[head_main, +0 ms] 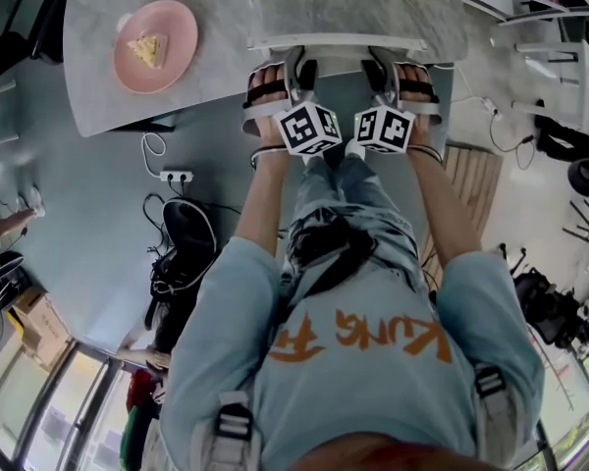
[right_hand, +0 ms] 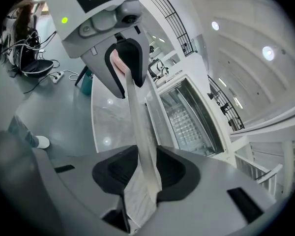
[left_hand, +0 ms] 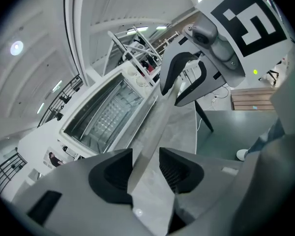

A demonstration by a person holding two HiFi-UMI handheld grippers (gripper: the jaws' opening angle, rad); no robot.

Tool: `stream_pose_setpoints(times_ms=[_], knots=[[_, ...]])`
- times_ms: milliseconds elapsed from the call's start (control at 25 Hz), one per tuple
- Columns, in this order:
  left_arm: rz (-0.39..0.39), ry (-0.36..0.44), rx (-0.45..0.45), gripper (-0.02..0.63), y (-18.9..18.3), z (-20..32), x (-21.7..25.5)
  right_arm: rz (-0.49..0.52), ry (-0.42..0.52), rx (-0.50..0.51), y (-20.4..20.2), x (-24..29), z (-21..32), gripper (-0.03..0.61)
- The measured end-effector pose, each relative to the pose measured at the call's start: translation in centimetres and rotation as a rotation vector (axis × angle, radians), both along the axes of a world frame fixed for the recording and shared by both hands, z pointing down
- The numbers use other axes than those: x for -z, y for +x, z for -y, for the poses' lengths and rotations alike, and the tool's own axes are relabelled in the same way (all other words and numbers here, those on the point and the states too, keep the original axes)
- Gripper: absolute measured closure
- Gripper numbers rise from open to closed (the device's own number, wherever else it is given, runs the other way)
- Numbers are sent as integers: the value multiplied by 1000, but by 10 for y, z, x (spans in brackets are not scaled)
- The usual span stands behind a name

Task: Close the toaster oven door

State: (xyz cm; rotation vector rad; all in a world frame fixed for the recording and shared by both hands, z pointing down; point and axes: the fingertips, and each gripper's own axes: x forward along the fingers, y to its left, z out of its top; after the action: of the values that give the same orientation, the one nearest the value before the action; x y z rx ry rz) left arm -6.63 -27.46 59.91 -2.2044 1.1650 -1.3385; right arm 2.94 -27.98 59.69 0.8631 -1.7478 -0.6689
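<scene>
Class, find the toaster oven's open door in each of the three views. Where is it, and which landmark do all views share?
Head view: oven door, top centre, folded down flat.
Left gripper view: oven door, a pale strip running up from between the jaws.
Right gripper view: oven door, a pale strip rising between the jaws.
Shared landmark: the grey table.

The person (head_main: 265,214) is wearing a light blue T-shirt (head_main: 373,292) (orange lettering (head_main: 373,334)), blue jeans (head_main: 358,189) and grey buckled shoulder straps (head_main: 234,422).

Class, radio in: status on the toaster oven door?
Left gripper, right gripper clamped on door handle. Oven door down, open. Nothing seen blocking.
</scene>
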Motion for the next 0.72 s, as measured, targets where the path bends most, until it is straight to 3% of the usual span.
stream_pose_setpoints(times_ms=[720], knots=[[-17,124,37,456,2,57,72,-15,121,68,1,69,50,482]])
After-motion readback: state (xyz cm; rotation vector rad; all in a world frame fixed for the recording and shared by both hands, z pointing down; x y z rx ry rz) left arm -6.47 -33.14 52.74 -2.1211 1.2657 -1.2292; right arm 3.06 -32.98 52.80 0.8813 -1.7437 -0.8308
